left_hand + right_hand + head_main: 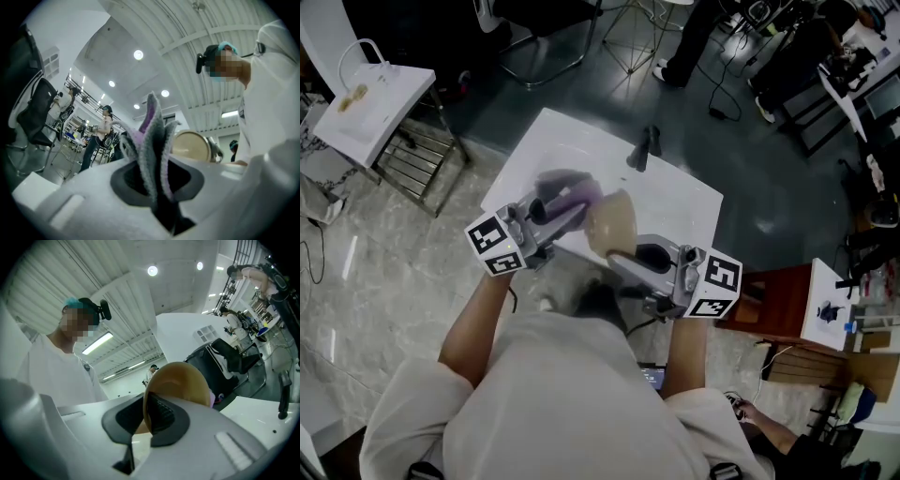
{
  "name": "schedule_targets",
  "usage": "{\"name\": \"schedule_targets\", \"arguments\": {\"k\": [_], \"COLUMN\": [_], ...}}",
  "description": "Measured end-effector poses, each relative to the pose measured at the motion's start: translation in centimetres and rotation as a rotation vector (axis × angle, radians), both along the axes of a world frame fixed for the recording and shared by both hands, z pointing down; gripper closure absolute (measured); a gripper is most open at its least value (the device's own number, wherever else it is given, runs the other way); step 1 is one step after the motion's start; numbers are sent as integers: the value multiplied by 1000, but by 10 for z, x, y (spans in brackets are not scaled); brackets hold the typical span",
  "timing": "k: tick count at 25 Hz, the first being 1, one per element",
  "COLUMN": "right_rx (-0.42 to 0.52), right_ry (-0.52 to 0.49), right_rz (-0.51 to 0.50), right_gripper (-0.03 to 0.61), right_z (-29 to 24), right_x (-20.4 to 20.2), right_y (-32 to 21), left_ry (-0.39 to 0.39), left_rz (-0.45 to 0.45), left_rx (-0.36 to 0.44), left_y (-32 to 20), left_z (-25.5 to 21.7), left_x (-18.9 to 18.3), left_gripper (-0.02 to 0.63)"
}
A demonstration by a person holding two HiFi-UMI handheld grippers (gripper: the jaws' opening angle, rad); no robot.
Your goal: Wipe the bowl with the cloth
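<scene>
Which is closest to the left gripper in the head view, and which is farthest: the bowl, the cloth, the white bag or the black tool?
1. Cloth: pinched in the left gripper.
2. Bowl: just right of the cloth.
3. Black tool: standing on the far side of the table.
4. White bag: upper left, off the table.
</scene>
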State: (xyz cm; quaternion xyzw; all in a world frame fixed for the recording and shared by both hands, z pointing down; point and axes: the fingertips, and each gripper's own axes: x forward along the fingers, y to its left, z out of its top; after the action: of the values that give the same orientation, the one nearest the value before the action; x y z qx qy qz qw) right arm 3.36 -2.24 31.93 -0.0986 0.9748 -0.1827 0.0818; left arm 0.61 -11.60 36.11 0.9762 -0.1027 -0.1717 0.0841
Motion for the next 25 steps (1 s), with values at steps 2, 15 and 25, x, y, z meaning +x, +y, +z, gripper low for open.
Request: {"name": "schedule_targets", "arguments": {"k": [2,15,25], "right_rx": [-6,-16,6], "right_ry": [-4,194,293], "right_rz": [54,316,248], "right_gripper": [563,565,565], "right_z": [-1,29,39], "right_x": [4,14,3], "right_y": [-10,-56,-45], "left_ry": [10,-123,-229], "left_rz": [10,3,-93], "left_rx": [-11,94,235], "left_y": [4,25,4], "left_z": [1,-4,-31], "left_x": [1,12,10], "left_gripper": [552,552,552]}}
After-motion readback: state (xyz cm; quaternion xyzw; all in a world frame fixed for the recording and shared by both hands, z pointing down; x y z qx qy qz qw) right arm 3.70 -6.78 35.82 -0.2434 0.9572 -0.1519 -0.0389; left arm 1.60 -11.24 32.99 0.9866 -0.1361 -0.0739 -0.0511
